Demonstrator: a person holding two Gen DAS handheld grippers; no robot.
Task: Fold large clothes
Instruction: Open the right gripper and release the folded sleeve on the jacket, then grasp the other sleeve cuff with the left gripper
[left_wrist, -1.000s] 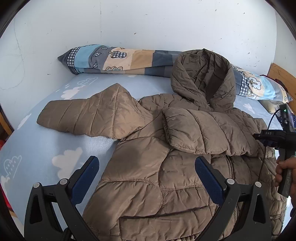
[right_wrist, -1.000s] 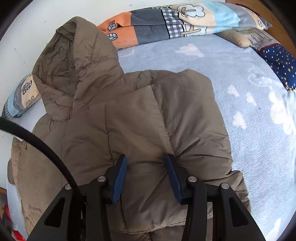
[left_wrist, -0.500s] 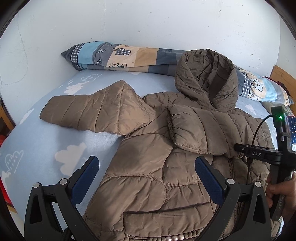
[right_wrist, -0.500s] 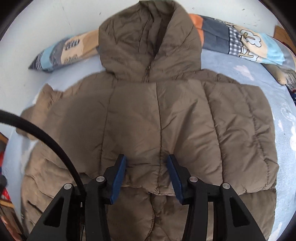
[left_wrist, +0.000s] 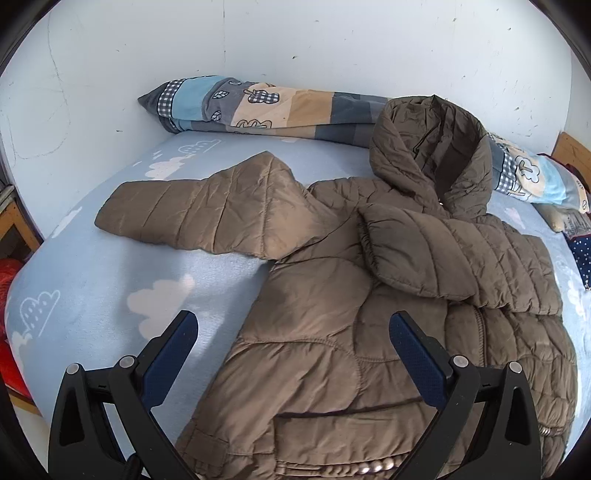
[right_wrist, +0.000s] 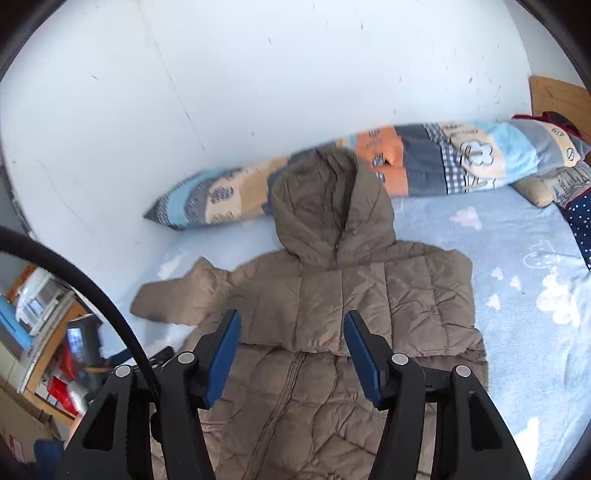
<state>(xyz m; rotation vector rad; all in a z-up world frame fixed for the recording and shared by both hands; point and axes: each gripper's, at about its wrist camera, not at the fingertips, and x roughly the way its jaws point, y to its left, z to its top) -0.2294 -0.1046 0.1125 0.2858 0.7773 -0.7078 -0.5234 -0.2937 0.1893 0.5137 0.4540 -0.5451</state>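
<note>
jacket (left_wrist: 369, 314) brown, quilted, hooded, one sleeve folded across chest

Both tools are matte black plastic. The left claw (left_wrist: 291, 345), at the bottom of its frame, has dimpled navy-blue pads and round silver screws on angular arms with cut-out windows. The right claw (right_wrist: 291, 349) looks alike; a thick black cable (right_wrist: 92, 280) arcs past at lower left.

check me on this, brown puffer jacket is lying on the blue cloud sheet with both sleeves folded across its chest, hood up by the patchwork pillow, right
Not quite. Only one sleeve is folded across the chest of the jacket. The other sleeve lies stretched out on the sheet, as the left wrist view shows. The hood does lie up by the patchwork pillow.
</note>
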